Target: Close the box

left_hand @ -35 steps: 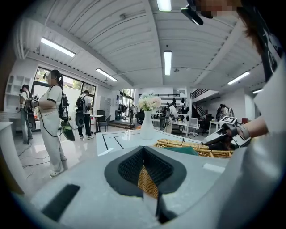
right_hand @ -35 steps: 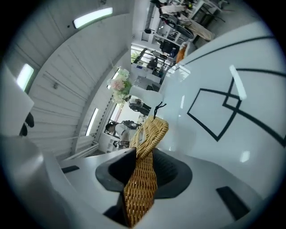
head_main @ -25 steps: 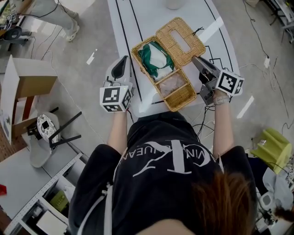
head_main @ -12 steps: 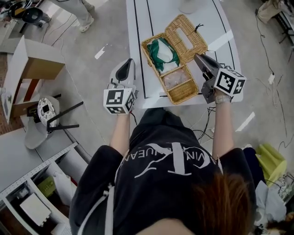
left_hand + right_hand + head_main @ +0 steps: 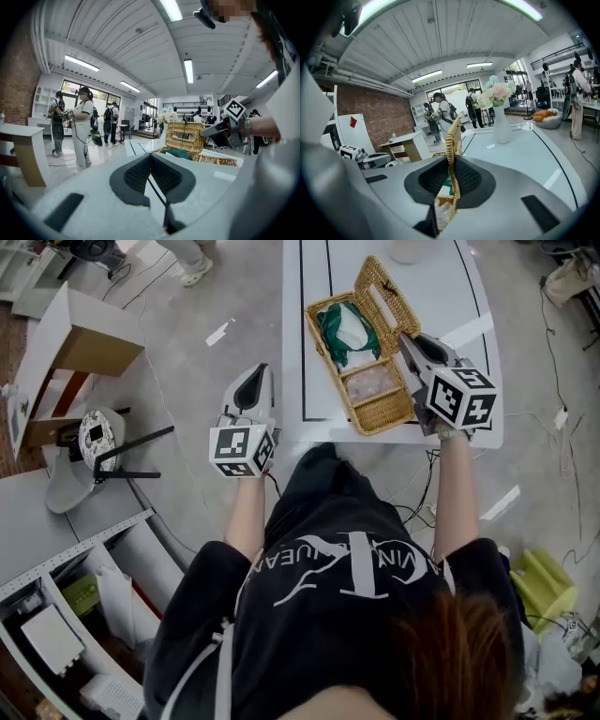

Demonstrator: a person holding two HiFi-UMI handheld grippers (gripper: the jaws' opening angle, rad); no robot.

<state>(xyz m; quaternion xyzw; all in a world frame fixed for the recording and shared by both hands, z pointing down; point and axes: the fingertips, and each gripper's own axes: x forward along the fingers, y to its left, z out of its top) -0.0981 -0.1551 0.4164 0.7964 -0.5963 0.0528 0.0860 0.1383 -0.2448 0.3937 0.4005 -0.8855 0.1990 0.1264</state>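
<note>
A wicker box point(image 5: 382, 416) lies on the white table point(image 5: 314, 352) with a green cloth point(image 5: 339, 326) and a clear bag point(image 5: 370, 382) inside. Its lid point(image 5: 379, 289) stands upright on its long edge. My right gripper point(image 5: 412, 341) is shut on the lid; in the right gripper view the lid's edge point(image 5: 452, 140) runs between the pads point(image 5: 466, 176), and the jaws have just been closing on it. My left gripper point(image 5: 254, 382) hangs left of the table, away from the box, shut with nothing in it point(image 5: 150, 157). From there I see the box point(image 5: 211, 158) and raised lid point(image 5: 186, 137).
A white vase of flowers point(image 5: 501, 123) stands farther along the table. Left of the table on the floor are a cardboard box point(image 5: 80, 334) and a white stool-like device point(image 5: 86, 448). Several people point(image 5: 83, 125) stand in the room behind.
The lid has swung from lying flat open to standing upright as my right gripper rolled and rose. My left gripper let go of the wicker and drifted left, off the table.
</note>
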